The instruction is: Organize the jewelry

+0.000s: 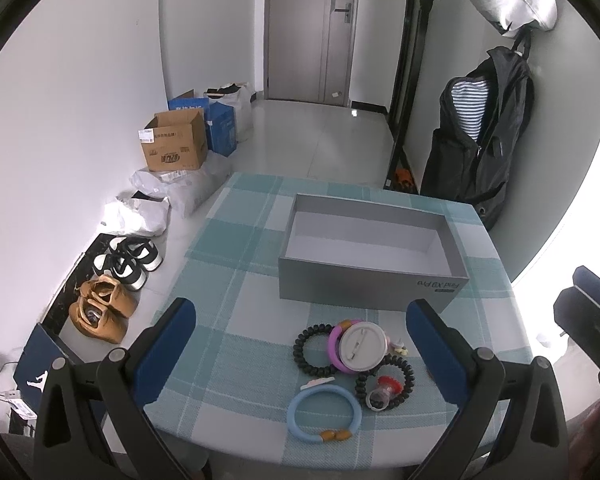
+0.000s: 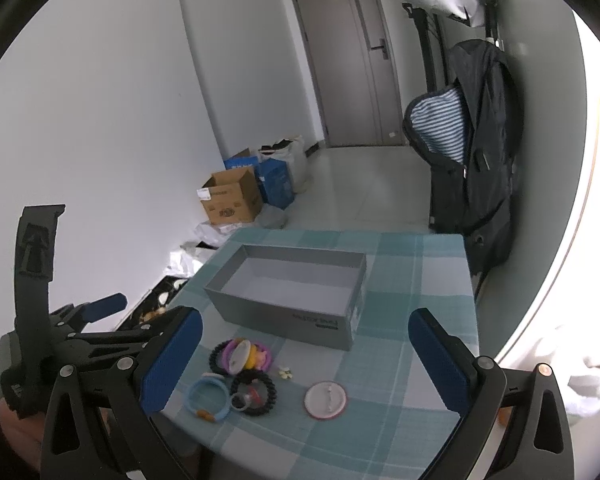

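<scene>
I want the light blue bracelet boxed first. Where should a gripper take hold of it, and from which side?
Grip the light blue bracelet across its bare near-left band, coming straight down from above. It lies flat on the tablecloth, so one finger can probably drop inside the ring. Avoid its far-right side, close to the black beaded bracelet, and the amber beads.

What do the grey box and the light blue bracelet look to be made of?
Grey box: likely matte cardboard, with thin straight walls, a pale inside and printed lettering. Light blue bracelet: probably smooth silicone or plastic tube, faintly glossy, with amber-coloured beads at the join.
</scene>
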